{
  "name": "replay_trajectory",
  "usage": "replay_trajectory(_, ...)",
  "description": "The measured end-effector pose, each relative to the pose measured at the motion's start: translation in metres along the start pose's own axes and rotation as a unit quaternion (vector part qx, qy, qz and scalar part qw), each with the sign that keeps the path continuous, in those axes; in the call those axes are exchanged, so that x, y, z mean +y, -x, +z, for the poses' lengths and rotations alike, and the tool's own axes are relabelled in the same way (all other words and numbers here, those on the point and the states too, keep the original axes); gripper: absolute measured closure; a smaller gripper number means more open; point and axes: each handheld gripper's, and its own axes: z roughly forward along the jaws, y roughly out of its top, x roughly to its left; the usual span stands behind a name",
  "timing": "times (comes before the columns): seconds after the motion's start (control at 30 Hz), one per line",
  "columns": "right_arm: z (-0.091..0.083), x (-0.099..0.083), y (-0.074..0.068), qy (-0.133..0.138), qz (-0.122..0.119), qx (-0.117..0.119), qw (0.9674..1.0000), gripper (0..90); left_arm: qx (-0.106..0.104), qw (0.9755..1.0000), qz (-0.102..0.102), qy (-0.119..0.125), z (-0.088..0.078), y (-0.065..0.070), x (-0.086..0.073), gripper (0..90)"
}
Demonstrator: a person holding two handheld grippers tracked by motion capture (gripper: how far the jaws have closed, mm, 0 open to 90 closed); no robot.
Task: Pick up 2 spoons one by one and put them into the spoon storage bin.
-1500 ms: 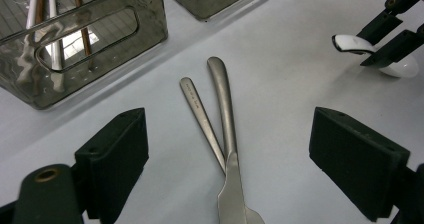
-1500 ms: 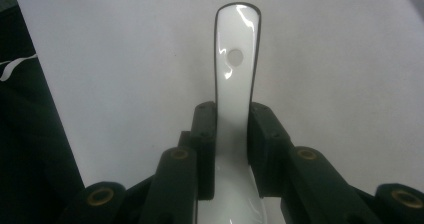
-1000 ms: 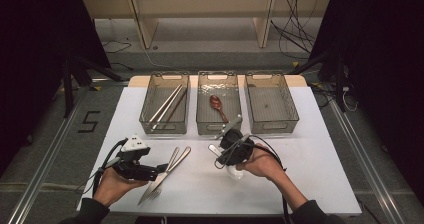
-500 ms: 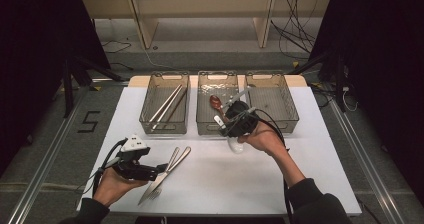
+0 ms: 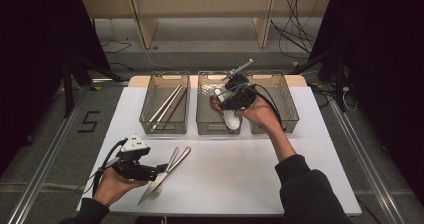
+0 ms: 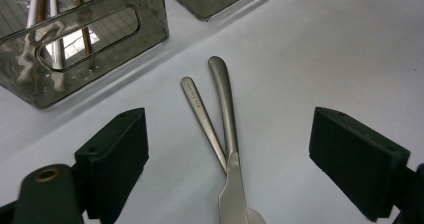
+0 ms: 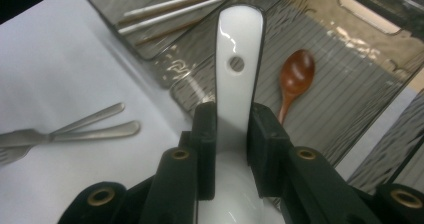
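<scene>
Over the middle bin (image 5: 204, 126), at twelve o'clock on the table (image 5: 240, 174), the right claw (image 5: 226, 104) pinches a white spoon (image 7: 239, 69) for sorting, while the left claw (image 6: 225, 149) waits spread around fork (image 6: 202, 119) and knife (image 6: 227, 129).

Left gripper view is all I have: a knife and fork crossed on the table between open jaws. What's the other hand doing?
Observer: The right gripper is shut on a white ceramic spoon, handle pointing away from it.
Operator: Where is it?
Observer: In the high view it hangs over the middle basket of three.
Operator: Anything in that basket?
Observer: A brown wooden spoon lies on its floor.
Operator: And the basket beside my cutlery?
Observer: The left basket holds chopsticks.
</scene>
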Motion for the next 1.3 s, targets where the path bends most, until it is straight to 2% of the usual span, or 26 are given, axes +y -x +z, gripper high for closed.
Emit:
replay_trajectory(0.6,0.021,0.023,0.025,-0.008,0.037,-0.035,0.9987,75.8,-0.001,1.0000,0.001,0.001,0.000,0.000,0.000,15.3)
replay_trajectory(1.0,0.040,0.022,0.032,-0.016,0.046,-0.055,0.9973,75.7,-0.002,1.0000,-0.001,0.000,-0.001,-0.001,-0.001,15.3)
replay_trajectory(1.3,0.058,0.014,0.034,-0.029,0.056,-0.057,0.9963,75.5,-0.002,1.0000,-0.002,0.002,-0.001,-0.001,-0.001,15.3)
